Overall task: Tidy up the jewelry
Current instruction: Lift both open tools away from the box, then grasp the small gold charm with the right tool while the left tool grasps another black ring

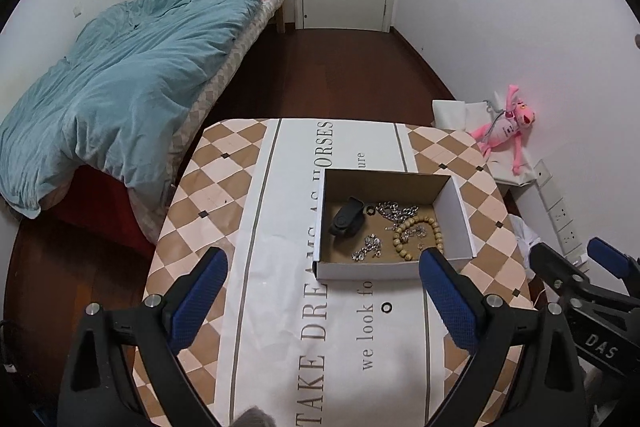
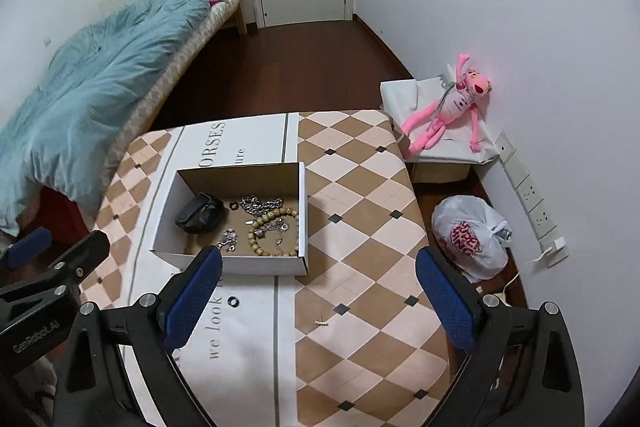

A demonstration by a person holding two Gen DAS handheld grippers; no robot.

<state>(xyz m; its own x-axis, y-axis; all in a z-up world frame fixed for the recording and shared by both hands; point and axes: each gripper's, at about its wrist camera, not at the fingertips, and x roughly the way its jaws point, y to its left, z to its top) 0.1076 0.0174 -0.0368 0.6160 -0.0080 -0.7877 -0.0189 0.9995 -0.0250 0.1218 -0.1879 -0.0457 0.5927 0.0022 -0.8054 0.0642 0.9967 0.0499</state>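
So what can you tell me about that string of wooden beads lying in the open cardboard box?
The tan wooden bead bracelet is a loop of round, light-coloured beads, apparently wood. It lies flat on the brown floor of the open white cardboard box, toward its right side. Silver chain jewellery lies against it and partly inside the loop, so they look tangled together. A black pouch sits apart to its left. Neither gripper touches it.
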